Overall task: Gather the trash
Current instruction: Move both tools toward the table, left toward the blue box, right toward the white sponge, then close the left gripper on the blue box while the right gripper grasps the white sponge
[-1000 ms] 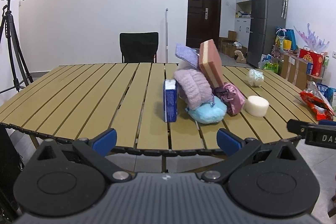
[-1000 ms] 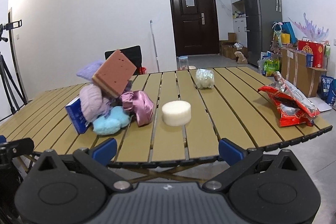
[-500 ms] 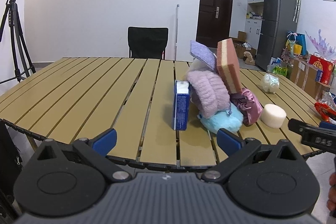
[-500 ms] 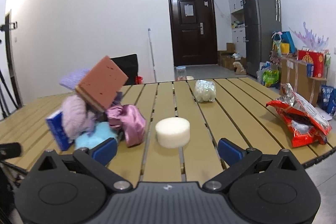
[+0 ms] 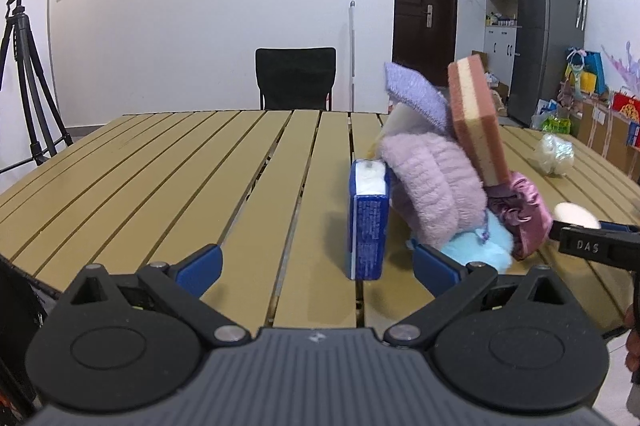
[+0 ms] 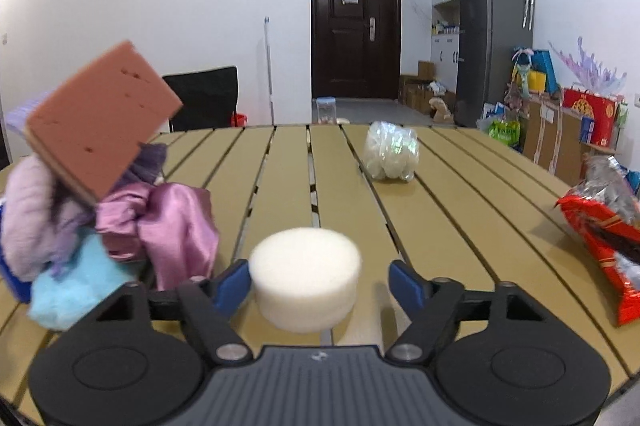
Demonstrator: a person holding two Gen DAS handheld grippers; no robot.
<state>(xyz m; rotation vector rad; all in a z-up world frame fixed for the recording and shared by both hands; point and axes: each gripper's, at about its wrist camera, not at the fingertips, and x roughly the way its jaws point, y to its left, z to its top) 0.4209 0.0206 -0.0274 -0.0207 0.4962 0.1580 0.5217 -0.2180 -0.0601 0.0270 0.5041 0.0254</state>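
White foam puck [image 6: 306,276] on slatted tabletop [image 6: 440,226], between closing jaws of right gripper [image 6: 320,284], left pad at its side, right pad apart (cloth pile [image 6: 100,210] just left). Left gripper [image 5: 316,264] wide apart, empty, near blue tissue pack [image 5: 369,222].
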